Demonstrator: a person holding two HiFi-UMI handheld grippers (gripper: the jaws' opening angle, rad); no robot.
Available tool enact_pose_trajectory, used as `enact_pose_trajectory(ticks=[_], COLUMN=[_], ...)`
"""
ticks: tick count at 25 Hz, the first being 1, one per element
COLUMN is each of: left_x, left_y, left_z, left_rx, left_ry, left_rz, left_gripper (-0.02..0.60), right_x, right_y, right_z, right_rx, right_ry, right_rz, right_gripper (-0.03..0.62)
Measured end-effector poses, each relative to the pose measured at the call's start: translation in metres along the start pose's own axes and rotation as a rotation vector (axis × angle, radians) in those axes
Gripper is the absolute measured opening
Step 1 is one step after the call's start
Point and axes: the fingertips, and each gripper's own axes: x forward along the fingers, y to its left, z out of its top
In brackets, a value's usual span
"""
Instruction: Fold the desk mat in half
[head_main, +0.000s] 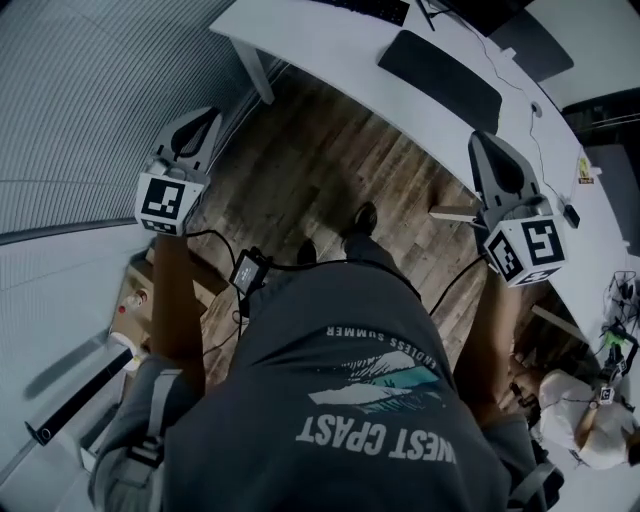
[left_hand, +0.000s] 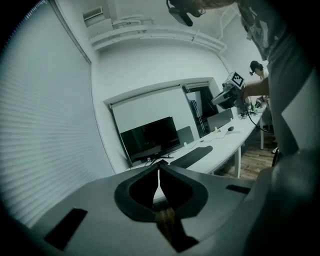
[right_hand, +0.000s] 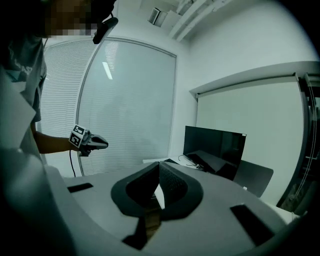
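Note:
The desk mat (head_main: 440, 80) is a dark, flat, oblong sheet lying on the white desk (head_main: 330, 50) at the top of the head view. It also shows in the left gripper view as the desk mat (left_hand: 194, 157) in front of a monitor. My left gripper (head_main: 203, 118) is held up over the wooden floor, well short of the desk, its jaws shut with nothing between them (left_hand: 159, 169). My right gripper (head_main: 484, 142) hovers beside the desk's near edge, just right of the mat and apart from it. Its jaws are also shut on nothing (right_hand: 159, 165).
A black monitor (left_hand: 150, 137) stands behind the mat and a keyboard (head_main: 380, 8) lies at the desk's far edge. A mouse (head_main: 536, 108) and cables lie further right. Wooden floor (head_main: 330, 170) lies between me and the desk. Window blinds (head_main: 90, 100) fill the left.

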Motion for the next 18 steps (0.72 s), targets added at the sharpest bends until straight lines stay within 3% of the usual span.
enact_pose_trajectory(ticks=[9, 12, 18], left_x=[-0.040, -0.045, -0.049], left_y=[-0.025, -0.041, -0.072], left_z=[0.032, 0.036, 0.045], left_rx=[0.030, 0.005, 0.039], left_ry=[-0.083, -0.081, -0.122], left_rz=[-0.098, -0.142, -0.227], left_gripper=[0.026, 0.026, 0.026], right_x=[-0.048, -0.066, -0.088], right_y=[0.045, 0.055, 0.069], right_z=[0.041, 0.055, 0.058], right_rx=[-0.022, -0.025, -0.017], right_ry=[-0.088, -0.129, -0.139], right_rz=[-0.052, -0.067, -0.080], right_gripper=[0.028, 0.026, 0.026])
